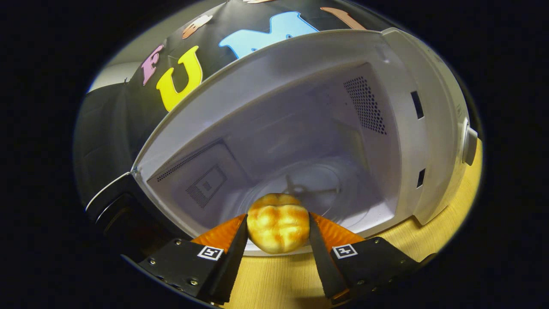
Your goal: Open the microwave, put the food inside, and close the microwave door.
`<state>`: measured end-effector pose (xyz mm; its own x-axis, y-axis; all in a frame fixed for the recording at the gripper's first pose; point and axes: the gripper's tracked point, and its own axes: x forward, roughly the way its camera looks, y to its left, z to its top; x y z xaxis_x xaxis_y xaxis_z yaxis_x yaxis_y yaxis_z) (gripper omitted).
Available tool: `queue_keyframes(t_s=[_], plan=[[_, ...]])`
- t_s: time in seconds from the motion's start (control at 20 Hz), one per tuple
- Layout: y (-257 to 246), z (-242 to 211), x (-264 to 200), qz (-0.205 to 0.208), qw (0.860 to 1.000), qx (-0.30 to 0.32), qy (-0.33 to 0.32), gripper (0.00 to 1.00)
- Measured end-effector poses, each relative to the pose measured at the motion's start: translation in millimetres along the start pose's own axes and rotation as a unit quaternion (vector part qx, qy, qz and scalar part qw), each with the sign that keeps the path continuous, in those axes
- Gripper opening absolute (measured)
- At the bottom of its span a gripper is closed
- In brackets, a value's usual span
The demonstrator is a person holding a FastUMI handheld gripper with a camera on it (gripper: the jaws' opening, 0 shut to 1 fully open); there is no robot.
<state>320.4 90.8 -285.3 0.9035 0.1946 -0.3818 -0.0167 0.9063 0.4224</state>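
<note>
Two fingers of hand-held gripper [278,234] pinch bread roll [278,228] at mouth of open microwave [309,128], above desk [274,279]. Step in hand: putting food inside. Next move likely calls for advance onto glass turntable [326,189], then release; door [124,201] swung aside, not yet closed.

The gripper [278,234] is level, both fingers [233,253] clamped inward on its load.

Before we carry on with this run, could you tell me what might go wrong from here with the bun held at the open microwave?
The gripper pinches the soft bun between both fingers, so it may get squashed or slip out. The bun sits level with the microwave cavity's front lip and might catch on it. The glass turntable could shift if the bun drops.
</note>
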Motion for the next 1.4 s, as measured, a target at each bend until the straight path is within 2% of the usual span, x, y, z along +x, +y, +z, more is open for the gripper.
queue_keyframes(t_s=[0.1, 0.35, 0.4, 0.6, 0.95, 1.15, 1.4], plan=[[-1.9, -4.0, 6.4, -0.007, 1.000, 0.003, 0.001, 0.77], [-1.0, -2.0, 12.3, -0.013, 1.000, 0.005, -0.006, 0.91], [-0.7, -2.1, 9.8, -0.014, 1.000, 0.001, -0.006, 0.97], [3.5, 6.9, -10.3, -0.012, 1.000, -0.022, -0.010, 0.97], [37.4, 31.0, -95.0, 0.013, 0.996, -0.077, -0.032, 0.97], [63.9, 36.7, -154.0, 0.031, 0.990, -0.124, -0.055, 0.97], [97.0, 37.1, -223.4, 0.051, 0.985, -0.145, -0.076, 0.97]])
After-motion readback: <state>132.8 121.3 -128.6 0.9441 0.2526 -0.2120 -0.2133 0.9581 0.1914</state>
